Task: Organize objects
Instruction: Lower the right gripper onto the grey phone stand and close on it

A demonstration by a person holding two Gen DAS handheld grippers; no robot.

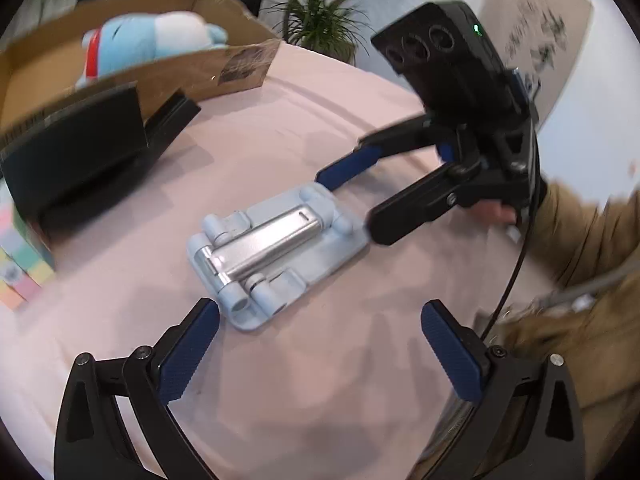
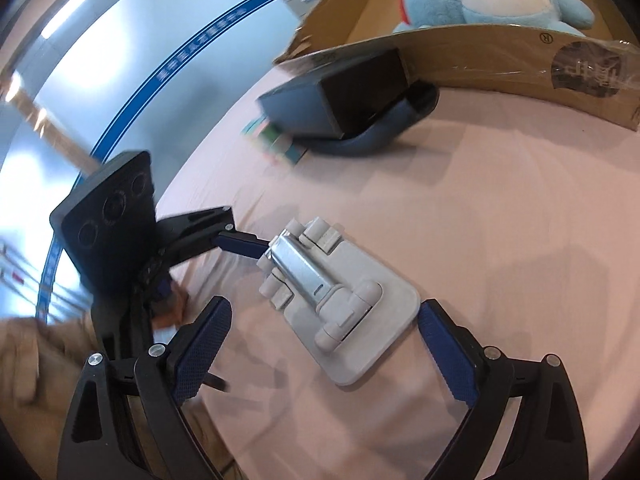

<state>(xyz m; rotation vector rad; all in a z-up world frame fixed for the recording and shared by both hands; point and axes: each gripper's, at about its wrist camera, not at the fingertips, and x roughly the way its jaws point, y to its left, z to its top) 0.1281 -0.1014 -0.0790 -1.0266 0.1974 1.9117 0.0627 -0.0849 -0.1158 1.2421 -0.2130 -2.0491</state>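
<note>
A folded light-blue phone stand with a silver metal arm (image 1: pixel 276 264) lies flat on the pink tablecloth; it also shows in the right wrist view (image 2: pixel 340 304). My left gripper (image 1: pixel 320 344) is open, its fingers spread just short of the stand's near end. My right gripper (image 2: pixel 324 344) is open, its fingers either side of the stand's base plate end. In the left wrist view the right gripper (image 1: pixel 348 200) reaches in from the right, touching or nearly touching the stand. In the right wrist view the left gripper's finger (image 2: pixel 240 244) sits at the stand's far end.
A cardboard box (image 1: pixel 224 64) holding a blue plush toy (image 1: pixel 152 40) stands at the back; it also shows in the right wrist view (image 2: pixel 500 56). A black device (image 1: pixel 92 152) lies beside it on a pastel booklet (image 1: pixel 20 268). A potted plant (image 1: pixel 320 20) stands behind.
</note>
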